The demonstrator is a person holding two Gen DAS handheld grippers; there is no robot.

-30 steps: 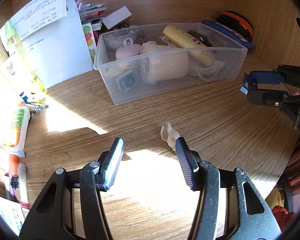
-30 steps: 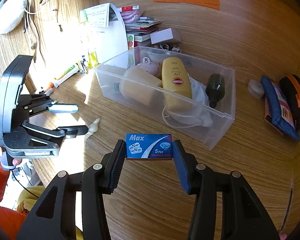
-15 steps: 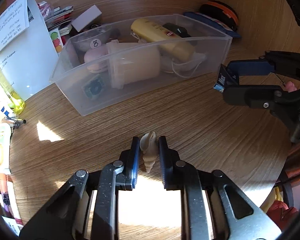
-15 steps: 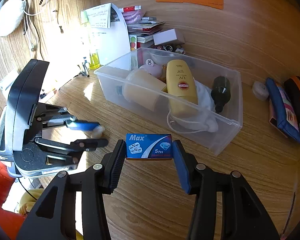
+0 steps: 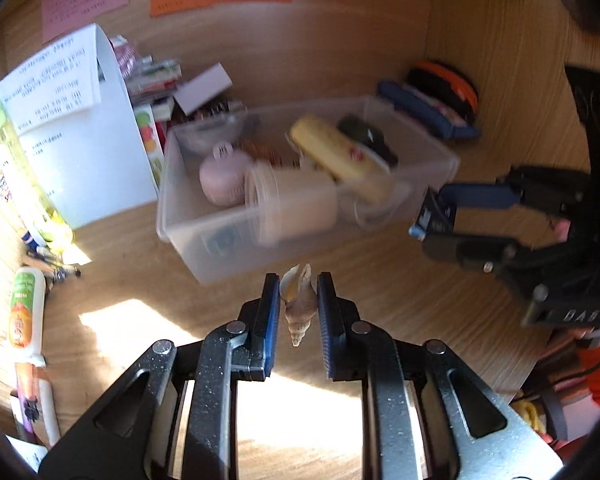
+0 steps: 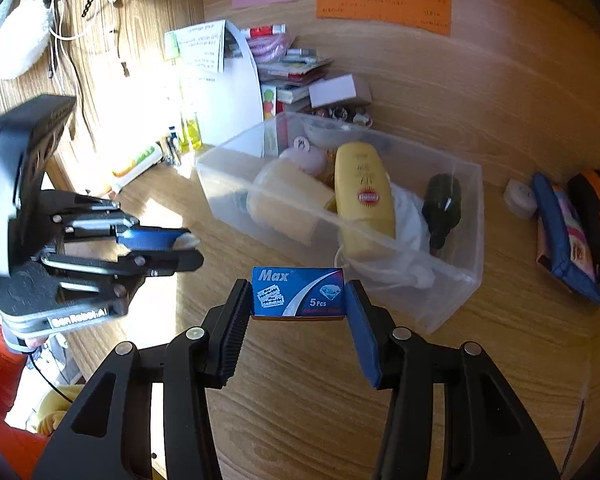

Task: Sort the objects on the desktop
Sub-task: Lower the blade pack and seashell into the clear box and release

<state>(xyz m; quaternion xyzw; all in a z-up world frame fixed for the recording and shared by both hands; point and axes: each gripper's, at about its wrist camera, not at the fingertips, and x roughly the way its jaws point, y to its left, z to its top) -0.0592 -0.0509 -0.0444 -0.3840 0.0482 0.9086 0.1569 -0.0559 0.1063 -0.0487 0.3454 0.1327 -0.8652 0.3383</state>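
Gripping a small shell [image 5: 298, 304] in left tool [image 5: 299, 308], raised above wooden surface [image 5: 380, 300] just before clear bin [image 5: 204, 236]; right tool [image 6: 298, 316] clamped on blue blade box [image 6: 298, 293], beside bin's near wall, off the surface

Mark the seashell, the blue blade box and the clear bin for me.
seashell [image 5: 298, 304]: left wrist view, mid-body between the left gripper's pads.
blue blade box [image 6: 298, 292]: right wrist view, centre of its printed face.
clear bin [image 6: 416, 286]: right wrist view, near long wall.
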